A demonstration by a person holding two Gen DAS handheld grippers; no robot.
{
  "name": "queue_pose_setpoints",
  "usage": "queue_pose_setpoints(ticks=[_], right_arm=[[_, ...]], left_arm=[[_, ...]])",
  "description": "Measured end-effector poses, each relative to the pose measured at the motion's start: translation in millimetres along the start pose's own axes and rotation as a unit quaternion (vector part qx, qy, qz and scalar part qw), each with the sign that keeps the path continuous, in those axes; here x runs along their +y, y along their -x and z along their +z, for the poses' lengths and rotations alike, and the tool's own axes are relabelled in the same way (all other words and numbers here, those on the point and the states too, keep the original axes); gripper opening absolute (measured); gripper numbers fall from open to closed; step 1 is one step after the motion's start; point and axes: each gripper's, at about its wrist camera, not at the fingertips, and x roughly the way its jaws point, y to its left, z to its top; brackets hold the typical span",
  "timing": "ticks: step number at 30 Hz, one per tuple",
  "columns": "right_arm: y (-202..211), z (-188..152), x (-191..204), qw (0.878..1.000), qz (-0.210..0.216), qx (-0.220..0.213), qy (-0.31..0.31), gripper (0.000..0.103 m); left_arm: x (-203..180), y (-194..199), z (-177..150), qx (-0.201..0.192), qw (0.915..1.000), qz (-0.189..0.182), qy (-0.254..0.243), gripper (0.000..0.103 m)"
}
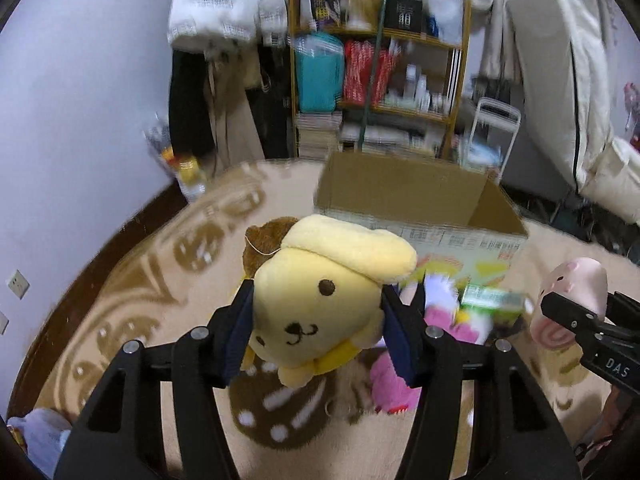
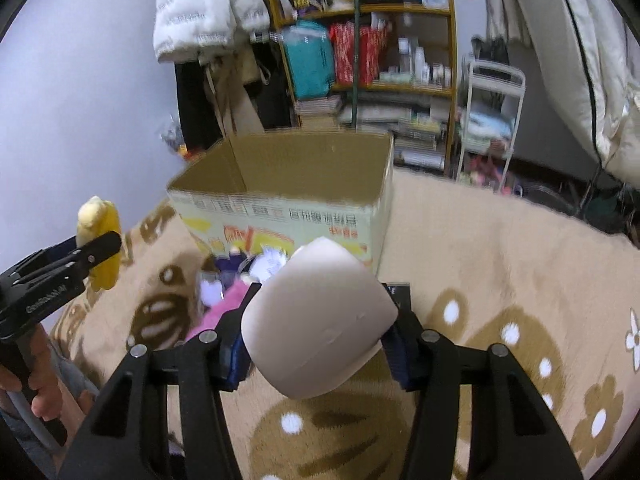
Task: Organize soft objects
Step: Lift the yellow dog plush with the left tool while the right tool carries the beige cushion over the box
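My left gripper (image 1: 318,326) is shut on a yellow dog plush (image 1: 320,304) with a brown beret, held above the rug. It also shows in the right wrist view (image 2: 100,240), at the far left. My right gripper (image 2: 320,328) is shut on a pale pink plush (image 2: 316,320), held above the rug; in the left wrist view this plush (image 1: 572,296) shows a face and a pink swirl. An open cardboard box (image 2: 288,204) stands on the rug ahead of both grippers. More soft toys, pink and white (image 1: 436,320), lie on the rug in front of the box.
A beige rug with brown patterns (image 2: 500,264) covers the floor. A wooden shelf (image 2: 372,52) packed with items stands behind the box, with a white rack (image 2: 492,120) beside it. Hanging clothes (image 2: 208,20) are at the left, white bedding (image 2: 592,60) at the right.
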Motion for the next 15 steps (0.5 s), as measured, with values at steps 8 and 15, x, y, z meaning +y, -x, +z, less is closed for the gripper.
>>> queue_pose_setpoints(ticks=[8, 15], right_arm=[[15.0, 20.0, 9.3, 0.997, 0.013, -0.081, 0.013, 0.057], [20.0, 49.1, 17.3, 0.988, -0.002, -0.152, 0.033, 0.057]], left_arm=[[-10.2, 27.8, 20.1, -0.081, 0.9963, -0.018, -0.022, 0.058], [-17.9, 34.9, 43.5, -0.118, 0.9923, -0.015, -0.035, 0.058]])
